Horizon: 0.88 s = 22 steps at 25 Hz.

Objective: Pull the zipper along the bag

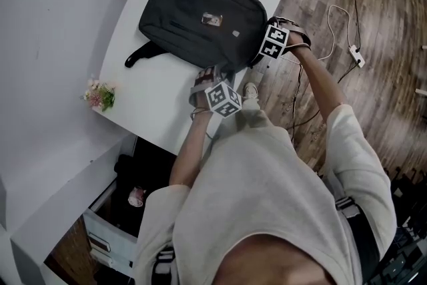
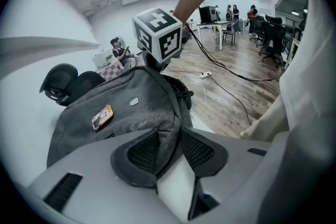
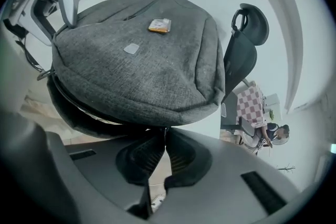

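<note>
White table (image 1: 155, 102) is carrying one dark grey bag (image 1: 200, 10). The bag is lying close to the edge by the person, with bare room beside it. One small picture tag (image 1: 211, 19) is sitting on the bag, and its writing is too small to read. Left claw (image 2: 169, 137) is squeezing a fold of the bag's cloth. Right claw (image 3: 164, 136) is pinching tight on the zipper tab (image 3: 166, 129) at the bag's edge. One little bunch of flowers (image 1: 100, 95) is sitting at the table's left edge.

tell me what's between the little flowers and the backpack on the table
Mostly bare white tabletop. Only the backpack's black strap pokes out toward the flowers. The head view shows it.
</note>
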Each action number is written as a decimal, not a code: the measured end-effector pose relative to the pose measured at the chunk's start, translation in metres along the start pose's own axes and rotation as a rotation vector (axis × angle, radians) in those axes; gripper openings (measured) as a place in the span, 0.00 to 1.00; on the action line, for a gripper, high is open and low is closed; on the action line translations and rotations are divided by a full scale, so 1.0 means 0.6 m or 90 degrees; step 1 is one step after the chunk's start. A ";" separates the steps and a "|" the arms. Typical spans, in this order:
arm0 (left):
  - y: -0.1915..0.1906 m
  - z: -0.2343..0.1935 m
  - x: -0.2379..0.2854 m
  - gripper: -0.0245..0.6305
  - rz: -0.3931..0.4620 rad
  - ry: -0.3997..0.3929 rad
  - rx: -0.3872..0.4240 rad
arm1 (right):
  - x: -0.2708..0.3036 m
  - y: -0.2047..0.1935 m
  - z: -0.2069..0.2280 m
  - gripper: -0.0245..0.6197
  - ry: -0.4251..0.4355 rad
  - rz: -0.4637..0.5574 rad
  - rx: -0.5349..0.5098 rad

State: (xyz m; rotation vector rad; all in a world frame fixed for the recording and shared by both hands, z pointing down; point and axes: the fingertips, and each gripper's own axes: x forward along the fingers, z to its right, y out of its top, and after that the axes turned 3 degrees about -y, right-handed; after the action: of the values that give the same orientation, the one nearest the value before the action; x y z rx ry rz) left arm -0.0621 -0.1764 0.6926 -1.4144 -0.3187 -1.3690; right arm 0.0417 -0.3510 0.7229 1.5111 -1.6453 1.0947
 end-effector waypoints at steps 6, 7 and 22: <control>0.005 -0.008 0.012 0.28 0.017 -0.020 -0.056 | -0.008 -0.007 -0.008 0.07 -0.002 -0.027 0.005; 0.004 -0.008 0.013 0.28 0.019 -0.021 -0.059 | -0.012 -0.007 -0.014 0.07 -0.001 -0.031 0.009; -0.003 -0.005 0.017 0.28 0.022 -0.027 -0.080 | -0.075 0.002 -0.115 0.07 0.017 -0.060 0.090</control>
State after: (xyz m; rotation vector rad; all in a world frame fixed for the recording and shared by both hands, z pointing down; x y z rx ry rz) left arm -0.0623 -0.1826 0.7012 -1.5479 -0.2387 -1.3517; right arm 0.0411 -0.2690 0.7137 1.6388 -1.4890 1.1945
